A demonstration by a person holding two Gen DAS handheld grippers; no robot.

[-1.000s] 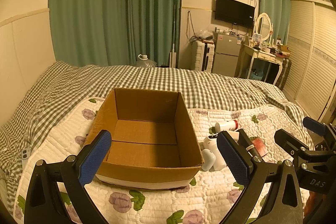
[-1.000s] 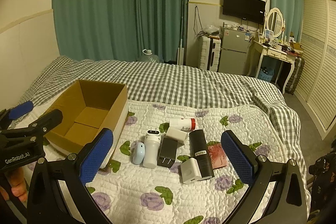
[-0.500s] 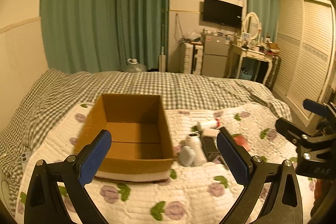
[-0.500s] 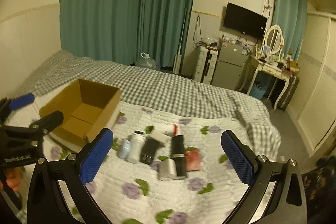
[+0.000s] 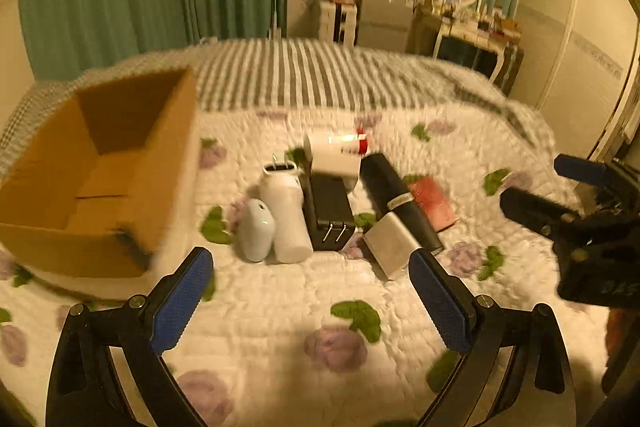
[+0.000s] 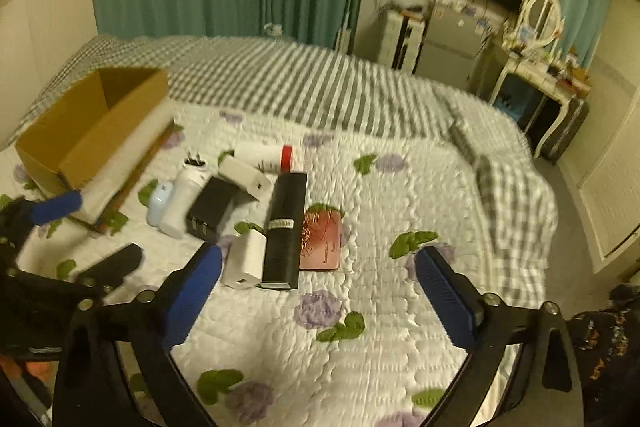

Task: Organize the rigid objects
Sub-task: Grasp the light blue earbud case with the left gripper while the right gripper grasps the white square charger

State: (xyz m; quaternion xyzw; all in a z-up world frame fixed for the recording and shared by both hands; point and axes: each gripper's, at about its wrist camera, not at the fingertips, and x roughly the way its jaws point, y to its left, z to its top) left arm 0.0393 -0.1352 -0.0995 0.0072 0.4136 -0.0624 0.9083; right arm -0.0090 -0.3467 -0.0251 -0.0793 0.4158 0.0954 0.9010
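Cardboard box (image 5: 100, 167) sat empty on the floral quilt (image 5: 280, 307), chargers and tubes (image 6: 285, 227) clustered just beside it; we held our left gripper (image 5: 310, 291) spread wide, right gripper (image 6: 318, 291) closing on nothing.

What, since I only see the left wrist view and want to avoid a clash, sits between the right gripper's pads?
Observer: Nothing. The right gripper is empty, and its jaws are closing.
Operator: Is the red card free?
Observer: The red card lies flat, its edge seemingly against the black tube.
Operator: And the white charger?
Observer: The white charger has its port end facing the right gripper.
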